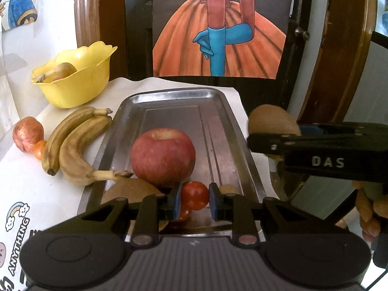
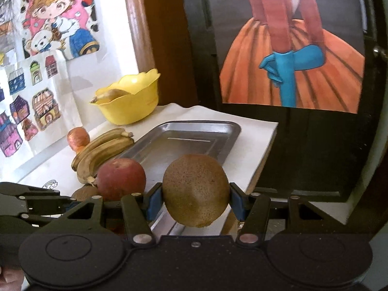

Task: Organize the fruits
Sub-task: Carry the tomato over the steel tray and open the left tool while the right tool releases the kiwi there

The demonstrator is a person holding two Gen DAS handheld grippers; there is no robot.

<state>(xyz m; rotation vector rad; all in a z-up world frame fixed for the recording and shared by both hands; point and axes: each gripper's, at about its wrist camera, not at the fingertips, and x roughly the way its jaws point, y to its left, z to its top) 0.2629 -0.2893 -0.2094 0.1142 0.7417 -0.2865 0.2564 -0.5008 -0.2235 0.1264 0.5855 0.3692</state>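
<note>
So we're somewhere in the middle of this fruit sorting, as far as we can judge. The long shiny metal tray sits on the white-covered table, and the big red apple is already in its near half, with a brown kiwi lying just near-left of the apple at the tray's near end. Our left gripper is clenched on a small red cherry tomato, right over the tray's near end and just in front of the apple; there's a second little red one below it, but we can't tell whether it's pinched too or just lying there. Our right gripper is grasping a fuzzy brown kiwi across its width, held up off the table over the tray's near right edge. So both of those look about to go down on the tray, we'd guess. Still left outside: the two brown-spotted yellow bananas lying just left of the tray, plus a reddish round fruit and a small orange one further left. The yellow scalloped plastic bowl at the far left already has a banana-like fruit in it, so maybe the bananas belong there.
</note>
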